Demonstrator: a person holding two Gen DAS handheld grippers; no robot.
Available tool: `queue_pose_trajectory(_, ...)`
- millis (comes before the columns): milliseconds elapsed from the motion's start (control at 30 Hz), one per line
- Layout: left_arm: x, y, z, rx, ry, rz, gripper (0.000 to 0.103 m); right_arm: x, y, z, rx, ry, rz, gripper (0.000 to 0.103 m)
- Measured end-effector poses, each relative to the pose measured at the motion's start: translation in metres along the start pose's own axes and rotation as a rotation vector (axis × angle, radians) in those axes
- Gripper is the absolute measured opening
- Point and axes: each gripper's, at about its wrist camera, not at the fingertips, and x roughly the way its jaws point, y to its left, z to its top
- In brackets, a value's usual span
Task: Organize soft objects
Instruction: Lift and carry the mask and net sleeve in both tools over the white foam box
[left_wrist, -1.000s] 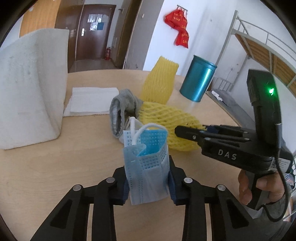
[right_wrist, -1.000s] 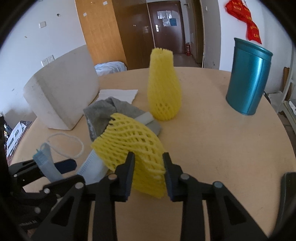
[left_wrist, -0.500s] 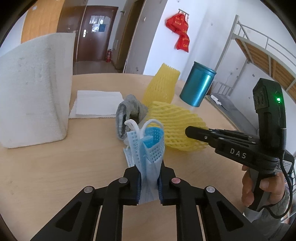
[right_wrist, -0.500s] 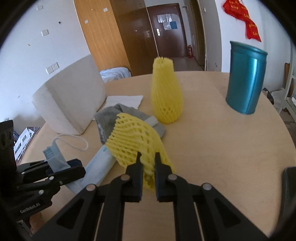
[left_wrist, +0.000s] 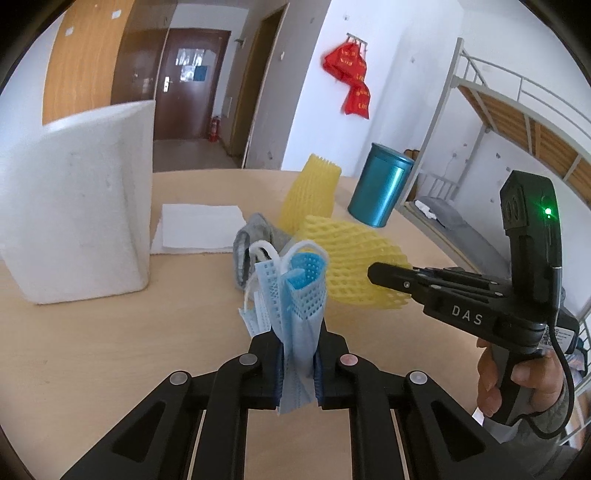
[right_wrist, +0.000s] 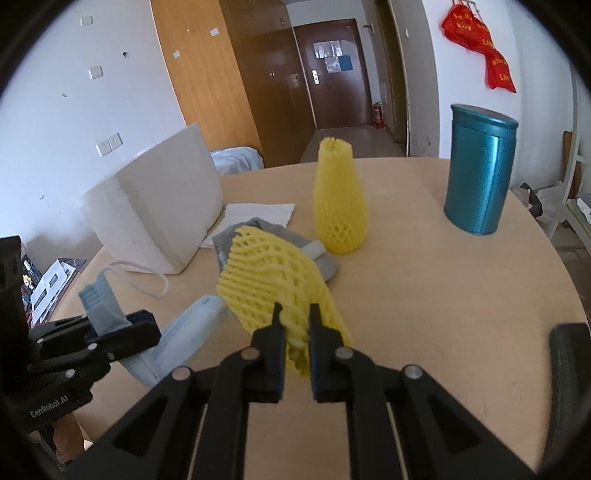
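My left gripper (left_wrist: 298, 360) is shut on a blue face mask (left_wrist: 295, 295) and holds it up off the round wooden table (left_wrist: 110, 350); the mask also shows in the right wrist view (right_wrist: 177, 339). My right gripper (right_wrist: 295, 325) is shut on a yellow foam net sleeve (right_wrist: 273, 273) and holds it above the table; the sleeve (left_wrist: 354, 266) and that gripper (left_wrist: 384, 275) also show in the left wrist view. A grey sock (right_wrist: 280, 236) lies under the sleeve. A second yellow foam net (right_wrist: 338, 199) stands upright behind.
A large white foam block (left_wrist: 81, 199) stands at the left. A folded white sheet (left_wrist: 199, 229) lies beside it. A teal metal can (right_wrist: 476, 173) stands at the right. The table edge curves away on the right (right_wrist: 554, 258).
Both grippers closed, the left on the mask and the right on the yellow sleeve. Both then lifted their objects higher off the table.
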Motion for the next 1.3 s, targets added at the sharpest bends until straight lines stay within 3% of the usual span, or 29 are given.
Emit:
queue_pose_trajectory(767, -0.074, -0.02, -0.021, 0.05, -0.11, 0.04, 0.013, -0.051, 0.029, -0.023, -0.035, -0.083, 0.006, 0.013)
queue_pose_trajectory(1300, -0.084, -0.009, -0.025, 0.035, -0.137, 0.101, 0.013, -0.05, 0.047, -0.022, -0.06, -0.086, 0.031, 0.013)
